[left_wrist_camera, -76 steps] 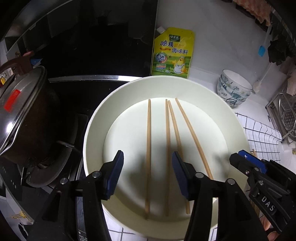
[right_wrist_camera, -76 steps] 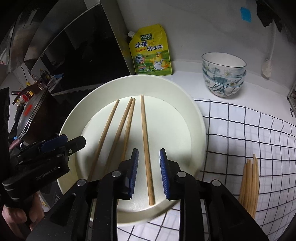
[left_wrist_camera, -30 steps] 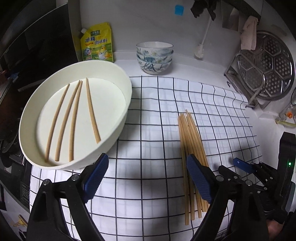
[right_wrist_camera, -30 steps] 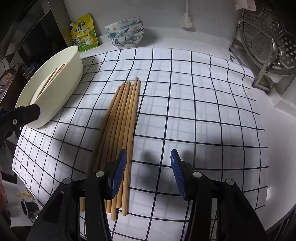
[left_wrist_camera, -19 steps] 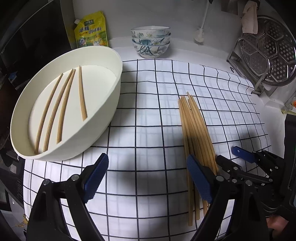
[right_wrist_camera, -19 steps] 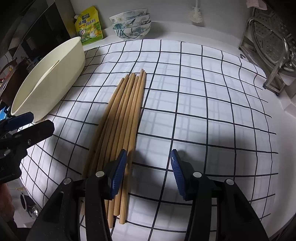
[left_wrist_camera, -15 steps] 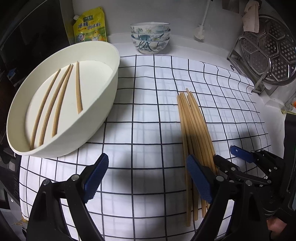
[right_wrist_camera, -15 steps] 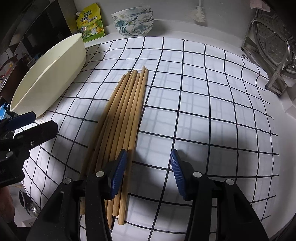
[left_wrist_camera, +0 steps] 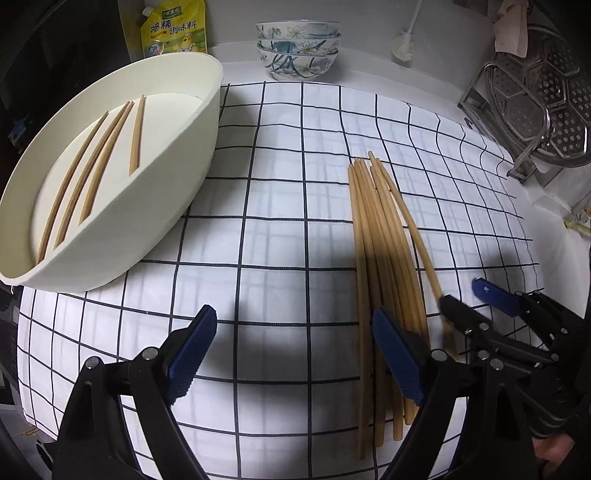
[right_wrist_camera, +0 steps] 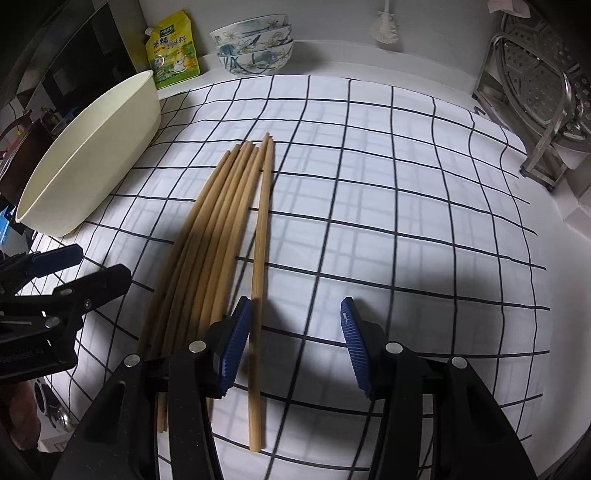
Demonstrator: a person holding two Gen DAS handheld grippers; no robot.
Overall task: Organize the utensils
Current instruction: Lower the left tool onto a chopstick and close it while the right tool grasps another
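Note:
A bundle of several wooden chopsticks point(left_wrist_camera: 373, 236) point(right_wrist_camera: 218, 218) lies on the checked cloth point(left_wrist_camera: 288, 177). One chopstick point(right_wrist_camera: 260, 236) lies apart at the bundle's right edge, running between my right gripper's fingers, close to the left finger point(right_wrist_camera: 234, 347). My right gripper point(right_wrist_camera: 295, 347) is open low over the cloth; it also shows in the left wrist view point(left_wrist_camera: 476, 302). My left gripper point(left_wrist_camera: 295, 354) is wide open and empty, left of the bundle's near ends. The cream basin point(left_wrist_camera: 184, 177) at the left holds several chopsticks point(left_wrist_camera: 96, 162).
Stacked patterned bowls point(left_wrist_camera: 297, 48) and a yellow seasoning pouch point(left_wrist_camera: 173, 29) stand at the back. A metal steamer rack point(left_wrist_camera: 535, 92) stands at the right. A white brush point(left_wrist_camera: 404, 48) hangs on the wall. The counter edge lies beyond the cloth at right.
Both grippers moved from over the basin to the cloth. The right gripper has opened and lowered by the bundle, and one chopstick has shifted out to the bundle's right side.

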